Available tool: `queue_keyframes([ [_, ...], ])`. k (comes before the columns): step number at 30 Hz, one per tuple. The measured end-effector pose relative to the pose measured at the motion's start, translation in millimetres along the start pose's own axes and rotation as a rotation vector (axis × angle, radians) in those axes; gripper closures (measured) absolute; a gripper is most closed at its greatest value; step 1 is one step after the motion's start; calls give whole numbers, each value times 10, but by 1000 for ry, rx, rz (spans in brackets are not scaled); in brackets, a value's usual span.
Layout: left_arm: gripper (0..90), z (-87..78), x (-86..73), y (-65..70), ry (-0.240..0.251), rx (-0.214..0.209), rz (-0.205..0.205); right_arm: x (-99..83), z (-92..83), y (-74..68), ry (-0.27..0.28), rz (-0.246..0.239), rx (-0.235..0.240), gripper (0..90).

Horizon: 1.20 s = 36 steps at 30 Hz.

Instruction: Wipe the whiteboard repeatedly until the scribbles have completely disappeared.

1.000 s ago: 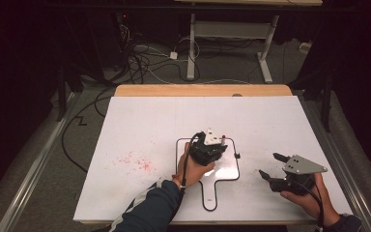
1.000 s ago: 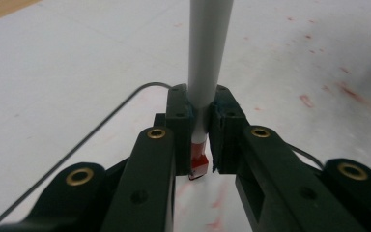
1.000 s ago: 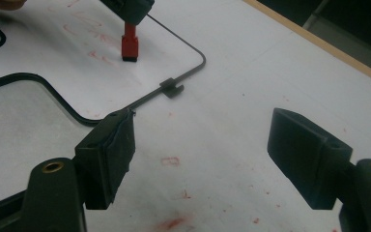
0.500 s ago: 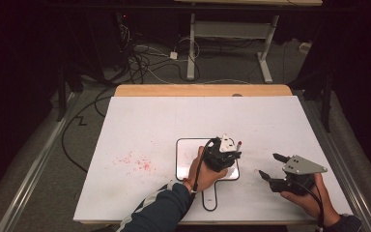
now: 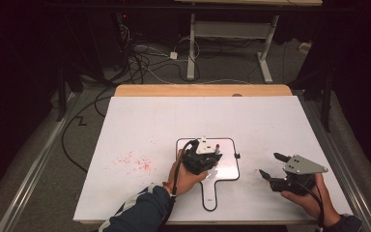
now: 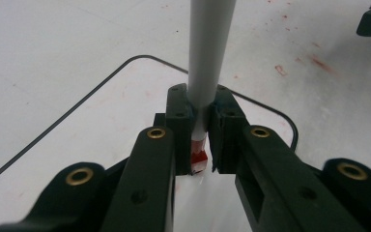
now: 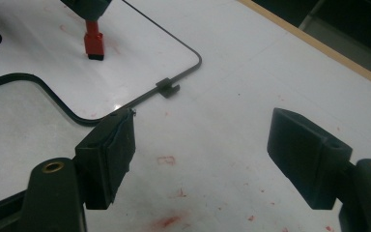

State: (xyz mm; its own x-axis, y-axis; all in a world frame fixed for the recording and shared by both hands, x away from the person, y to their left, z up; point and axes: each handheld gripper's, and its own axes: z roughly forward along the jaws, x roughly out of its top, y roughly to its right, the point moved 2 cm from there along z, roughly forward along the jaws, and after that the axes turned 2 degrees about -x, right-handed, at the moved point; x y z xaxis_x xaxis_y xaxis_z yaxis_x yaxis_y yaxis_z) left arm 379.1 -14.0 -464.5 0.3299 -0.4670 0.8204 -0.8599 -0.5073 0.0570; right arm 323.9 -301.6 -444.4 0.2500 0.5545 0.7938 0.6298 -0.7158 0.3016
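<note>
My left gripper (image 5: 200,157) is over the small white handled board (image 5: 227,169) with a black rim, near the table's front middle. It is shut on a marker (image 6: 207,58) with a grey barrel and a red end (image 6: 198,157), clamped between both pads. In the right gripper view the marker's red end (image 7: 92,46), tipped in black, points down at the board (image 7: 140,53) and seems to touch it. My right gripper (image 5: 273,166) hovers to the right of the board, open and holding nothing (image 7: 200,150).
The board lies on a large white table sheet (image 5: 270,121) with red smears (image 5: 135,162) left of the board and more under the right gripper (image 7: 166,222). A small black clip (image 7: 166,87) sits on the board's rim. A wooden edge (image 5: 203,90) runs along the far side.
The left gripper with the marker swept right across the board, then came back left and a little nearer. The right gripper stayed where it was.
</note>
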Motion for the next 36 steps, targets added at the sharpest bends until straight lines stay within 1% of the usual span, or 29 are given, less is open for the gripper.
queue_keyframes([
  [4,786,-81,-67,-58,6,9,-12,6,3,-4,1,-2,1,260],
  [6,786,-103,-92,-77,14,3,-31,-1,16,-2,-3,-2,3,260],
  [8,786,-78,-89,-64,27,3,-42,-3,18,-3,-4,-2,6,260],
  [10,786,-18,-64,-19,41,-9,-40,-1,26,-9,-5,-3,8,260],
  [11,786,21,-43,19,45,-18,-33,0,27,-11,-7,-5,9,260],
  [13,786,109,13,124,46,-30,-1,1,25,-15,-6,-9,9,259],
  [15,786,161,50,195,41,-42,14,1,24,-15,-5,-8,10,260],
  [17,785,207,84,261,36,-37,44,-4,24,-11,-7,-7,9,260],
  [19,785,234,104,265,37,-34,46,-13,24,-5,-7,-4,10,260],
  [21,785,266,128,230,40,-29,38,-22,22,0,-9,-6,7,260],
  [23,785,283,141,190,40,-8,48,-24,17,1,-9,-7,9,260],
  [24,785,285,143,153,42,-5,34,-24,14,1,-8,-6,7,259],
  [25,786,277,142,125,40,-2,28,-23,8,3,-6,-3,6,259],
  [27,786,246,130,71,33,11,22,-22,3,5,-6,-5,3,260],
  [28,785,212,109,16,33,15,6,-25,0,9,-7,-5,1,260],
  [29,785,199,102,-2,31,19,4,-25,0,9,-7,-5,1,260],
  [30,785,171,85,-42,29,32,5,-27,0,10,-8,-5,-1,260],
  [33,785,123,61,-118,24,47,-14,-24,0,9,-8,-8,0,260],
  [36,785,97,49,-165,17,72,1,-18,3,-1,-9,-12,0,259],
])
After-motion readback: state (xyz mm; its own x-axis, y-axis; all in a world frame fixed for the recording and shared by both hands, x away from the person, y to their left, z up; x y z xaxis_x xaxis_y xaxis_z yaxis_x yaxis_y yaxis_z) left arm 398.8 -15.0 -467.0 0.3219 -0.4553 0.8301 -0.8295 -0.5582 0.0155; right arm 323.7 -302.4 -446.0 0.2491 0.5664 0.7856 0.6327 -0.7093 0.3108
